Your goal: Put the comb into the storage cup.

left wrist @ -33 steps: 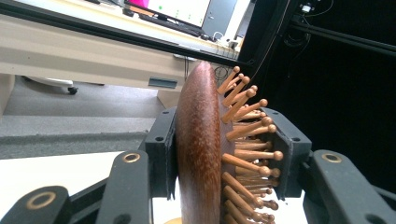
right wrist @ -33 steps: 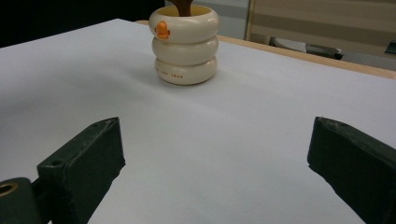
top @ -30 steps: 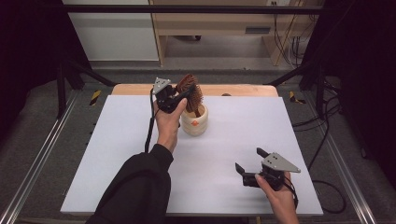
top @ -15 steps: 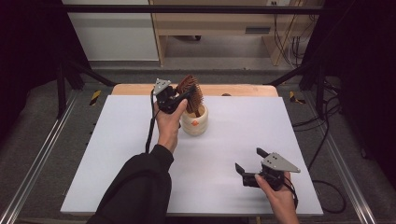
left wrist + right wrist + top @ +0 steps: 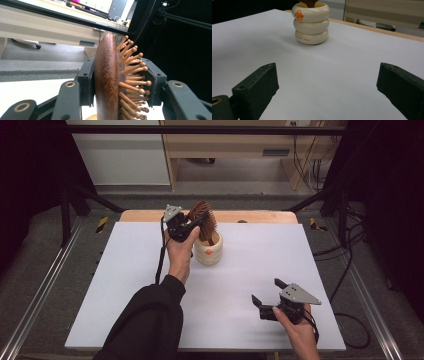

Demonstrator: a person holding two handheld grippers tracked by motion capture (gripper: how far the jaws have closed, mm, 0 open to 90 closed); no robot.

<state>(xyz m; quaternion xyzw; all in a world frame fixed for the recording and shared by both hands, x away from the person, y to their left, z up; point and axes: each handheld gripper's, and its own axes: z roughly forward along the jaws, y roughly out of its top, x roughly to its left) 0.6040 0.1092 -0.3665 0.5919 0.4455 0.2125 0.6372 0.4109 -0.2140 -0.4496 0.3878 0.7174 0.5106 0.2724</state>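
From the high view, the left claw (image 5: 192, 224) clenched the head of a brown wooden hairbrush with peg bristles (image 5: 204, 219), its handle down in the cream ringed ceramic holder (image 5: 208, 251) on the white surface (image 5: 260, 250). The left gripper view showed jaws pinching back and bristles. The right claw (image 5: 269, 296) rested released, well apart

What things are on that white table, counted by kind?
Brush: 1, wooden, held at its head by the left gripper, handle in the cup
Cup: 1, cream, ringed
Grippers: 2, the right gripper open and holding nothing
Total: 4
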